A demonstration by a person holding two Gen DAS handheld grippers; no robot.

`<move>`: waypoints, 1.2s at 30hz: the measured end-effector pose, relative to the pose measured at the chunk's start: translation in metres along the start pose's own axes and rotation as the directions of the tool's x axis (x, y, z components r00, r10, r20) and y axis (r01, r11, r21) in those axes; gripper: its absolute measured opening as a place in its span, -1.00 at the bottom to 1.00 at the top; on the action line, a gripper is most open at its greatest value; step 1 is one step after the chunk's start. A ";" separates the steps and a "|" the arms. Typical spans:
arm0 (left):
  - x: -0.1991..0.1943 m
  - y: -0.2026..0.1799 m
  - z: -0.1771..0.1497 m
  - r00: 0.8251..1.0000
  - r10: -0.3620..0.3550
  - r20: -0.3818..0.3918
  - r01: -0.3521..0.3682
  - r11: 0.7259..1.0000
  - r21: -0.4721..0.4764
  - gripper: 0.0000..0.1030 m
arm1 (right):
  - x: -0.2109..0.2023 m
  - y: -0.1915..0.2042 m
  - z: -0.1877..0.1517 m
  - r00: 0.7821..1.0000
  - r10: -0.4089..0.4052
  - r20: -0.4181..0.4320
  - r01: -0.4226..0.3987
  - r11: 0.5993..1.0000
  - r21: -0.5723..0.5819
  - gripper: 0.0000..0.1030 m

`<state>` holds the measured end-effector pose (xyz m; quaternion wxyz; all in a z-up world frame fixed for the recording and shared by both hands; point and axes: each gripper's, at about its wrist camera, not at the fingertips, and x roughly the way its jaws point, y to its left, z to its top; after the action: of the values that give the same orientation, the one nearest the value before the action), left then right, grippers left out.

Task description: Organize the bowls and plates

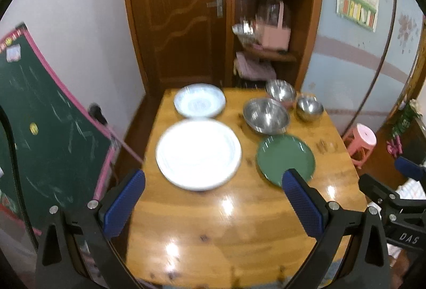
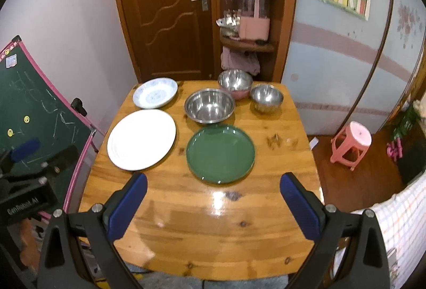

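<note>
Both grippers, left and right, hover over near table edge, fingers spread, empty. Plates left and middle, bowls grouped at far right, unstacked; sorting not begun.

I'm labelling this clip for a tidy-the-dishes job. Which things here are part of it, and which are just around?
Part of the job: white plate, green plate, patterned plate, large steel bowl, small steel bowl, pink-sided bowl.

Just around: chalkboard, pink stool, door, shelf clutter.
</note>
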<state>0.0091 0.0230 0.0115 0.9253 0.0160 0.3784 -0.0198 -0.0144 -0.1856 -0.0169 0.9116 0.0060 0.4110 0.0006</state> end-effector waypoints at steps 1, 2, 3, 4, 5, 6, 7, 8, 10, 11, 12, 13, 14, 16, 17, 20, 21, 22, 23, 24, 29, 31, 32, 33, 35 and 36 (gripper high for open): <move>-0.001 0.004 0.006 1.000 0.002 0.018 -0.002 1.000 0.011 0.99 | 0.000 0.001 0.004 1.000 -0.002 0.008 0.002 1.000 -0.009 0.95; -0.001 0.008 0.010 1.000 0.003 0.028 -0.004 1.000 0.024 0.99 | 0.000 0.001 0.008 1.000 -0.003 0.012 0.003 1.000 -0.015 0.95; 0.000 0.012 0.016 1.000 0.001 0.030 -0.002 1.000 0.030 0.99 | 0.002 0.002 0.012 1.000 -0.004 0.015 0.004 1.000 -0.022 0.95; 0.001 0.017 0.021 0.999 -0.003 0.032 0.002 0.999 0.034 0.99 | 0.003 0.003 0.017 1.000 -0.001 0.020 0.001 1.000 -0.030 0.95; 0.002 0.024 0.026 0.999 -0.004 0.040 0.003 0.999 0.034 0.99 | 0.003 0.005 0.022 1.000 0.010 0.023 -0.009 0.999 -0.036 0.95; 0.003 0.033 0.031 0.999 0.004 0.051 -0.005 1.000 0.030 0.99 | 0.005 0.007 0.027 0.999 0.022 0.025 -0.021 0.999 -0.040 0.95; 0.004 0.040 0.035 0.998 0.015 0.060 -0.017 1.000 0.025 0.99 | 0.006 0.008 0.034 0.999 0.037 0.026 -0.035 0.998 -0.045 0.95; 0.006 0.048 0.039 0.997 0.027 0.066 -0.028 0.999 0.020 0.99 | 0.007 0.010 0.041 0.998 0.051 0.029 -0.049 0.997 -0.051 0.95; 0.009 0.060 0.046 0.997 0.036 0.073 -0.037 0.999 0.017 0.99 | 0.009 0.015 0.056 0.997 0.060 0.042 -0.058 0.996 -0.067 0.95; 0.013 0.070 0.051 0.997 0.037 0.074 -0.038 0.999 0.015 0.99 | 0.011 0.017 0.061 0.997 0.061 0.051 -0.058 0.996 -0.073 0.95; 0.017 0.078 0.054 0.997 0.030 0.071 -0.031 0.999 0.013 0.99 | 0.012 0.020 0.068 0.996 0.065 0.065 -0.060 0.995 -0.084 0.94; 0.025 0.089 0.058 0.998 0.027 0.062 -0.027 1.000 0.005 0.99 | 0.015 0.022 0.073 0.995 0.067 0.071 -0.061 0.994 -0.091 0.94; 0.029 0.095 0.059 0.998 0.026 0.056 -0.026 1.000 -0.005 0.99 | 0.020 0.025 0.078 0.995 0.064 0.071 -0.057 0.994 -0.097 0.94; 0.041 0.110 0.061 0.999 -0.015 0.049 0.017 1.000 -0.024 0.99 | 0.031 0.029 0.088 0.996 0.062 0.066 -0.055 0.993 -0.102 0.94; 0.051 0.120 0.062 0.998 -0.041 0.043 0.044 0.998 -0.052 0.99 | 0.039 0.031 0.092 0.996 0.073 0.054 -0.067 0.993 -0.102 0.94; 0.083 0.139 0.060 0.996 -0.093 -0.007 0.092 0.989 -0.112 0.97 | 0.068 0.037 0.101 0.993 0.117 -0.004 -0.117 0.989 -0.092 0.93; 0.093 0.142 0.058 0.995 -0.093 -0.025 0.089 0.989 -0.118 0.93 | 0.078 0.040 0.101 0.992 0.128 -0.023 -0.129 0.988 -0.089 0.86; 0.107 0.145 0.057 0.995 -0.088 -0.049 0.081 0.989 -0.123 0.89 | 0.093 0.042 0.102 0.989 0.138 -0.054 -0.142 0.986 -0.084 0.80; 0.122 0.149 0.055 0.993 -0.085 -0.076 0.076 0.990 -0.123 0.86 | 0.101 0.044 0.101 0.986 0.147 -0.073 -0.153 0.985 -0.081 0.70; 0.134 0.152 0.052 0.992 -0.083 -0.100 0.070 0.990 -0.126 0.79 | 0.114 0.045 0.102 0.981 0.163 -0.104 -0.172 0.982 -0.076 0.66; 0.201 0.170 0.036 0.968 -0.116 -0.221 0.079 0.982 -0.170 0.71 | 0.176 0.051 0.095 0.949 0.226 -0.221 -0.238 0.971 -0.027 0.64; 0.223 0.175 0.031 0.960 -0.118 -0.255 0.070 0.980 -0.189 0.71 | 0.200 0.055 0.092 0.938 0.231 -0.260 -0.245 0.969 -0.021 0.64; 0.237 0.179 0.027 0.952 -0.132 -0.276 0.076 0.976 -0.204 0.70 | 0.210 0.057 0.091 0.931 0.239 -0.276 -0.252 0.968 -0.015 0.64; 0.247 0.183 0.024 0.946 -0.143 -0.290 0.081 0.973 -0.217 0.67 | 0.219 0.059 0.091 0.924 0.249 -0.291 -0.263 0.965 -0.007 0.63; 0.270 0.190 0.018 0.929 -0.177 -0.326 0.095 0.963 -0.251 0.51 | 0.242 0.061 0.088 0.896 0.292 -0.335 -0.298 0.954 0.034 0.63; 0.282 0.193 0.015 0.916 -0.197 -0.349 0.104 0.958 -0.269 0.40 | 0.252 0.061 0.088 0.883 0.311 -0.351 -0.312 0.948 0.055 0.61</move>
<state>0.2299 0.2079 -0.1732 0.8271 -0.1242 0.5466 -0.0414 0.2186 -0.1241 -0.1468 0.8102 0.0702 0.5625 0.1487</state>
